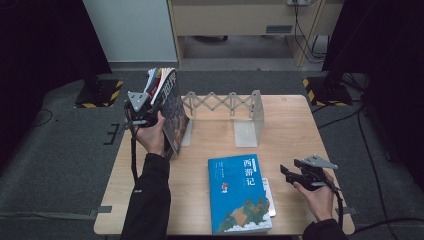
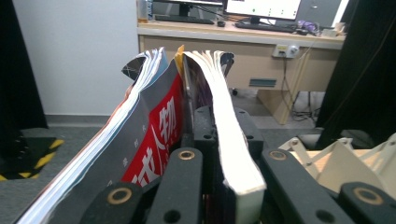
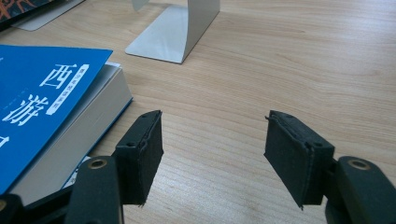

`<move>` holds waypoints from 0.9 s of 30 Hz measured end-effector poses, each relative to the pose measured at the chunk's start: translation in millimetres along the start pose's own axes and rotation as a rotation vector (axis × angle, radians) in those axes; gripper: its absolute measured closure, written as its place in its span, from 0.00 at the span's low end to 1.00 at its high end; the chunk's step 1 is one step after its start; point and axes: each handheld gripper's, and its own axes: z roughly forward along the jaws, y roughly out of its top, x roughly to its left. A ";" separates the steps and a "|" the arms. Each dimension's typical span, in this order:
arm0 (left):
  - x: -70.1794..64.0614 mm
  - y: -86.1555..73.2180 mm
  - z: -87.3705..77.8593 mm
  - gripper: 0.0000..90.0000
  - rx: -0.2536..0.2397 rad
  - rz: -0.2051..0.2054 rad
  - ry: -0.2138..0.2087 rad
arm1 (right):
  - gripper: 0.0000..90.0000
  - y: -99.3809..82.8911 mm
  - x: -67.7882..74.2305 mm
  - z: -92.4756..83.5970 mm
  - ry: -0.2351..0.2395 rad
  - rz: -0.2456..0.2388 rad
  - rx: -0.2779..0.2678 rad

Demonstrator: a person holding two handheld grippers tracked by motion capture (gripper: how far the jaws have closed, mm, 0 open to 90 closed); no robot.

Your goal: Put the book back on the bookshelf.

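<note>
While left tongs [image 1: 150,111] clamp upright books [image 1: 170,107], right tongs [image 1: 291,174] gape.

The high view is dim and soft, with black curtains swallowing both sides, while the tabletop [image 1: 290,125] catches even overhead light and casts only faint, short shadows. In the left gripper view the pale wall [image 2: 74,51] and the white page edges [image 2: 229,126] are bright, nearly washed out, and the nearest parts at the bottom edge blur. The right gripper view is evenly lit and sharp on the wood grain, with slight softening and stretch toward the corners.
</note>
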 end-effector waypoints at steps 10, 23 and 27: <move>1.5 -6.1 4.8 0.91 -0.021 0.038 0.037 | 0.41 0.0 -0.5 -0.2 0.002 -0.001 0.003; 5.5 -16.7 3.8 0.91 -0.026 0.050 0.031 | 0.41 -0.1 1.7 0.3 0.002 -0.004 0.002; 4.4 -17.3 2.7 0.91 -0.026 0.063 0.032 | 0.41 -0.2 1.6 0.3 0.002 -0.005 0.002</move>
